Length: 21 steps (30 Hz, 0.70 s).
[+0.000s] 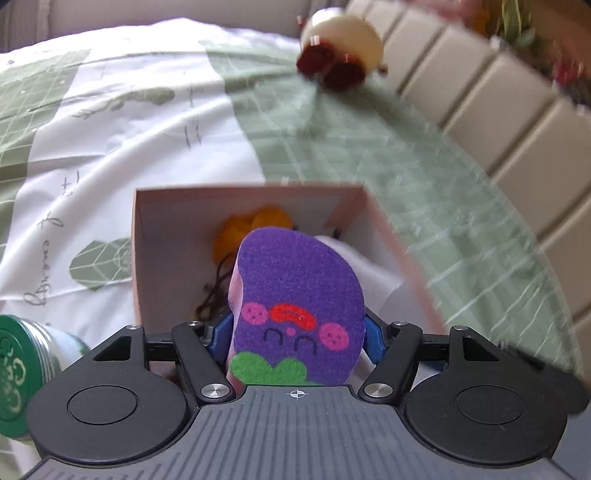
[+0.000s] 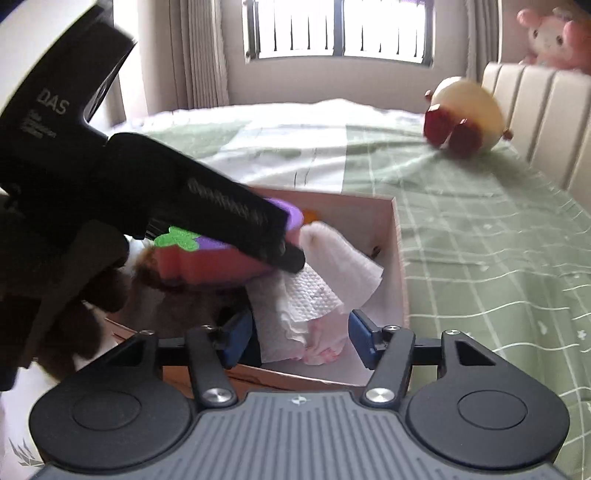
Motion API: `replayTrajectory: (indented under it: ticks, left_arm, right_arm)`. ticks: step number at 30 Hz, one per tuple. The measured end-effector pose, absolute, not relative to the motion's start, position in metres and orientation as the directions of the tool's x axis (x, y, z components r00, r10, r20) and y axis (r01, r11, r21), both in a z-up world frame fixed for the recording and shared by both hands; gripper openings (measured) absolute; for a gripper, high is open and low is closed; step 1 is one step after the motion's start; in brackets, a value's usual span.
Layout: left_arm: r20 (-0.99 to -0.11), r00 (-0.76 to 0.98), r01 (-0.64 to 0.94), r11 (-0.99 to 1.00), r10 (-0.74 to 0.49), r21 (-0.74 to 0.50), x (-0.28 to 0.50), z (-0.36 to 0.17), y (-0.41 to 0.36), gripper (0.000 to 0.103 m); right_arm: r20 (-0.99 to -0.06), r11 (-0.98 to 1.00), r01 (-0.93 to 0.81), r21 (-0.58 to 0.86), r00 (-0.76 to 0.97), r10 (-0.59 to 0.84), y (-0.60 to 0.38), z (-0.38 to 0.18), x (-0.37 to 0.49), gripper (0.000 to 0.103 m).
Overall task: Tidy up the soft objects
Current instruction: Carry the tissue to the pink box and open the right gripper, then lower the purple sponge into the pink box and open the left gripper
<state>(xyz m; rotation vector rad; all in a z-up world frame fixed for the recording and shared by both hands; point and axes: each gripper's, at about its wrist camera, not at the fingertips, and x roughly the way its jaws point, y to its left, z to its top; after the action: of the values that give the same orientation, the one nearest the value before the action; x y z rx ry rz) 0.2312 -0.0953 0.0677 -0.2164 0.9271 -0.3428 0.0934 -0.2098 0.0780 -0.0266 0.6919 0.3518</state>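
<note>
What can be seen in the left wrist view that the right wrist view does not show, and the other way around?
Only the left wrist view shows the face printed on the purple eggplant sponge, a green-lidded jar at the lower left, and an orange soft item deep in the box.

Only the right wrist view shows the window, a pink plush toy on the headboard, the white paper towel between the open right gripper, and the left gripper from outside.

Both show the pink box, the sponge, the green checked bedspread and the cream and red plush.

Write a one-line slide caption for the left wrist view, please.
Left gripper holds a purple sponge over the pink box.
</note>
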Motion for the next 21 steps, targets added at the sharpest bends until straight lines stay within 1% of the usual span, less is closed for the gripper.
replayTrajectory:
  ticks: [2, 5, 8, 11, 13, 15, 18, 21]
  left_arm:
    - [-0.677, 0.616, 0.174, 0.908, -0.403, -0.382, 0.220, 0.078, -0.085, 0.072]
    - [-0.579, 0.697, 0.166, 0.881, -0.423, -0.443, 0.195, 0.093, -0.066, 0.072]
    - [-0.507, 0.775, 0.145, 0.886, -0.378, -0.440, 0.162, 0.105, -0.047, 0.072]
    - [-0.456, 0.836, 0.117, 0.912, -0.304, -0.393, 0.120, 0.108, -0.033, 0.072]
    - [-0.443, 0.859, 0.105, 0.936, -0.256, -0.336, 0.092, 0.104, -0.028, 0.072]
    - [-0.442, 0.863, 0.101, 0.941, -0.244, -0.323, 0.077, 0.095, -0.028, 0.072]
    - [-0.462, 0.838, 0.125, 0.927, -0.290, -0.355, 0.091, 0.096, -0.033, 0.072]
    - [-0.436, 0.822, 0.167, 0.887, -0.367, -0.431, 0.125, 0.108, -0.040, 0.072]
  right_arm:
    - [-0.590, 0.938, -0.324, 0.125, 0.736, 0.333, -0.225, 0.086, 0.085, 0.062]
    - [-0.525, 0.942, -0.295, 0.158, 0.783, 0.333, -0.243, 0.096, 0.071, 0.065]
    - [-0.476, 0.945, -0.270, 0.186, 0.816, 0.327, -0.256, 0.102, 0.061, 0.066]
    - [-0.462, 0.948, -0.255, 0.187, 0.829, 0.315, -0.252, 0.106, 0.053, 0.068]
    - [-0.467, 0.949, -0.264, 0.170, 0.827, 0.314, -0.243, 0.105, 0.049, 0.069]
    - [-0.474, 0.950, -0.273, 0.148, 0.824, 0.311, -0.232, 0.102, 0.046, 0.069]
    - [-0.490, 0.952, -0.282, 0.116, 0.818, 0.302, -0.220, 0.101, 0.052, 0.069]
    - [-0.495, 0.949, -0.290, 0.125, 0.811, 0.312, -0.220, 0.102, 0.048, 0.069]
